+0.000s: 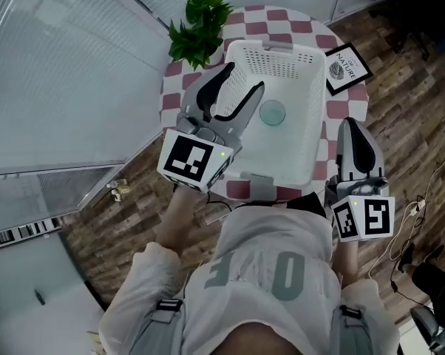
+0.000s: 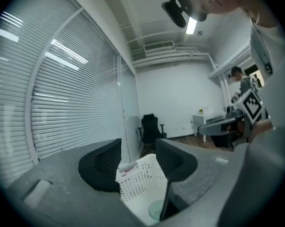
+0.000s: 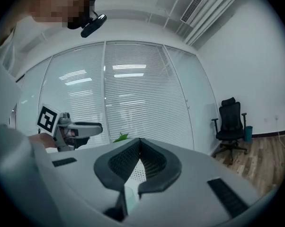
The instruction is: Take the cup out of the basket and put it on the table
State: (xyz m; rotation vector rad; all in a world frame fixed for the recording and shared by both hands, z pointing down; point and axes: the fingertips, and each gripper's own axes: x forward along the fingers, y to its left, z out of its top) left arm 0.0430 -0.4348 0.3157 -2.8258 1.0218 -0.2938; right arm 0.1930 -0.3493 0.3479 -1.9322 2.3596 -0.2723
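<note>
You are hovering left hand-held gripper (image 1: 237, 93) above white basket (image 1: 309, 124), jaws wide, gripping nothing; cup (image 1: 272, 112) sitting on basket floor. Right hand-held gripper (image 1: 353, 135) closed, empty. Next: lowering astride cup.

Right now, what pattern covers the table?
The table has red-and-white checks, clearest in the head view.

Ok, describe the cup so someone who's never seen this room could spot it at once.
Find the round table with the red-and-white checked cloth, where a white perforated basket sits. On the basket's floor is a small, pale green cup, seen as a circle from above. It alone is inside the basket; the plant and framed picture stand outside.
</note>
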